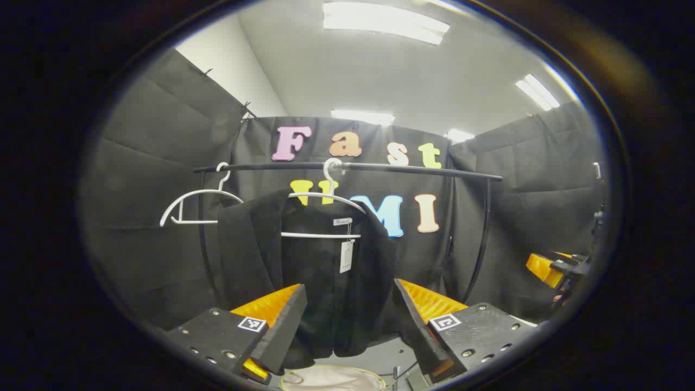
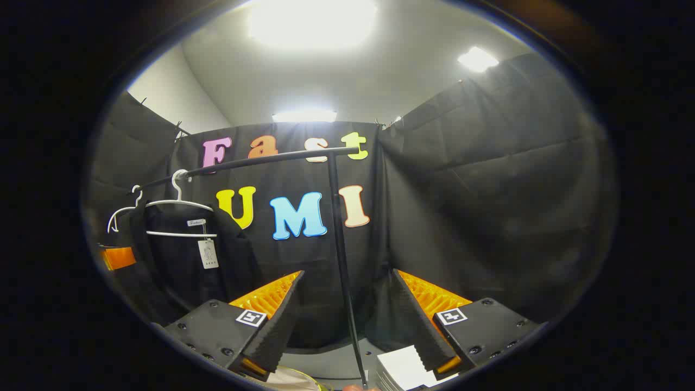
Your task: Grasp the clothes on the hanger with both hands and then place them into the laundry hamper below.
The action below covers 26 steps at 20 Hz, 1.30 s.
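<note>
Left gripper view: the left gripper [image 1: 350,320] gapes wide before the black jacket [image 1: 309,271] hanging under the rail [image 1: 412,170]; right gripper [image 2: 345,315] likewise released, beside the rail's post [image 2: 339,239]

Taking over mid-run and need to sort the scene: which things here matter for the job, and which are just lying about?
For the job:
- black jacket on its white hanger
- laundry hamper, its rim low in the left gripper view
- left claw and right claw, both open

Lying about:
- bare white hanger
- clothes rail
- white stack, bottom of the right gripper view
</note>
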Motion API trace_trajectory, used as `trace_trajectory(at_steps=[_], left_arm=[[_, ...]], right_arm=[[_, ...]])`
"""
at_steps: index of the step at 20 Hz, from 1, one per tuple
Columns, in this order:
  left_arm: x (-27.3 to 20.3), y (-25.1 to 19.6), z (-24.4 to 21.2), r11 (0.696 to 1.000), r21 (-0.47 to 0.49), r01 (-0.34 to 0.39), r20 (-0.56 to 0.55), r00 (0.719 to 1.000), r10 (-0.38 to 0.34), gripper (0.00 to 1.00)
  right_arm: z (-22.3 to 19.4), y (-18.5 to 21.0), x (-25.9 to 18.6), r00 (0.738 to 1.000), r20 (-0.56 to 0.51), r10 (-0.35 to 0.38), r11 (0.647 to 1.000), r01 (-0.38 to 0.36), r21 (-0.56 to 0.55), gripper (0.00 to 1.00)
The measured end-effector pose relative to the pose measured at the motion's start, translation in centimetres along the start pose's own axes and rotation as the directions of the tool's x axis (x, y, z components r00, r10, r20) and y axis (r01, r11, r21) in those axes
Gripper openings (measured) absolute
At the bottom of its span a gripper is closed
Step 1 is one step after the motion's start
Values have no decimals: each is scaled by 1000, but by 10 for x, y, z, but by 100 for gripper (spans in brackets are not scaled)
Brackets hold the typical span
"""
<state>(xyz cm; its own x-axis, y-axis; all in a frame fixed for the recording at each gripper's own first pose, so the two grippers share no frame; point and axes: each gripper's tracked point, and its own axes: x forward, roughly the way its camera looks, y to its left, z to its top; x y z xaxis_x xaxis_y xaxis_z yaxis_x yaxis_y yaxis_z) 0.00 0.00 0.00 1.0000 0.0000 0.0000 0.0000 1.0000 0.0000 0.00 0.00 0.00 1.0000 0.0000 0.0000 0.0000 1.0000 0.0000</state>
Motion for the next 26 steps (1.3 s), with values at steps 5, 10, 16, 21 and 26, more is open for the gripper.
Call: trace_trajectory(at_steps=[5,10,16,21,26], left_arm=[[-1,0,-7,1000,4,14,-8,1000,-14,94],[2,0,-13,1000,8,26,-15,1000,-26,94],[0,3,-13,999,-16,35,2,999,-35,94],[-5,17,-20,999,-39,1,-3,1000,-1,94],[-14,44,-29,995,-76,-58,-14,998,57,92]], right_arm=[[-2,6,3,1000,-9,8,1000,-8,-7,98],[-10,7,5,999,-34,-9,1000,9,2,98],[-12,22,5,999,-50,14,1000,-15,-22,98],[-11,41,10,996,-64,55,998,-57,-34,98],[-12,66,12,990,-87,115,993,-117,-20,98]])
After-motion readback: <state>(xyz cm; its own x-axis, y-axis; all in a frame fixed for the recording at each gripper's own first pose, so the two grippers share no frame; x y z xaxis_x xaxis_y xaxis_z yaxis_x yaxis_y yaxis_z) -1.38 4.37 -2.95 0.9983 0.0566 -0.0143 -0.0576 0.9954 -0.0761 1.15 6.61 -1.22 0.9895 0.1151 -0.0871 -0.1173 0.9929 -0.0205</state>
